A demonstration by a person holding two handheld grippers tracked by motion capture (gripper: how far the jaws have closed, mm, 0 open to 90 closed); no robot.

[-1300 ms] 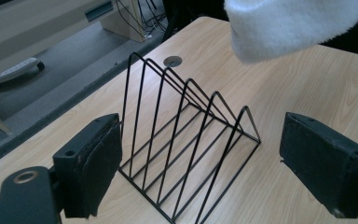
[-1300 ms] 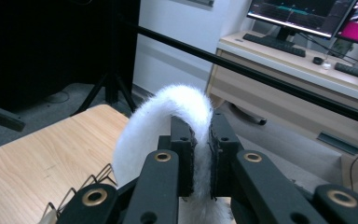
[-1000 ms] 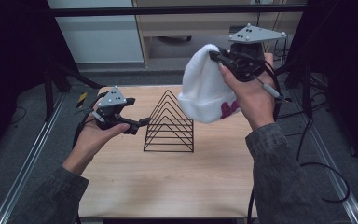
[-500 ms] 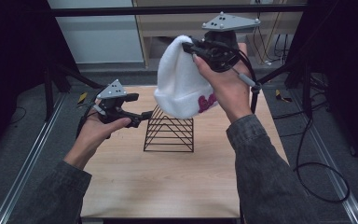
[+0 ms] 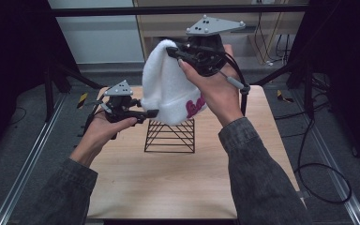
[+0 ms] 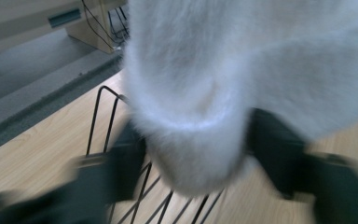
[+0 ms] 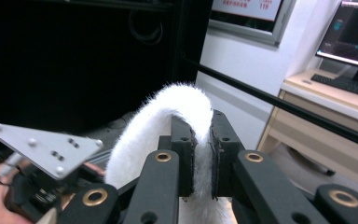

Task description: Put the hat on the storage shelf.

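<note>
A white fluffy hat (image 5: 168, 89) with pink lettering hangs from my right gripper (image 5: 171, 50), which is shut on its top edge above the table. In the right gripper view the two pads of that gripper (image 7: 200, 135) pinch a fold of the hat (image 7: 182, 100). The hat's lower part hangs over a black wire rack (image 5: 169, 138). My left gripper (image 5: 150, 114) reaches in from the left at the hat's cuff. Its jaws have just been closing, and in the left gripper view they (image 6: 193, 158) press on both sides of the cuff (image 6: 205, 93).
The rack (image 6: 103, 112) stands mid-table on the wooden top (image 5: 168, 187). Metal rails run along both sides of the table and cables lie on the floor at the right (image 5: 318, 168). A monitor (image 7: 354, 32) and desk stand behind.
My right gripper carried the hat leftward until it hung over the rack and against the left gripper. The left jaws went from wide apart to closed on the cuff.
</note>
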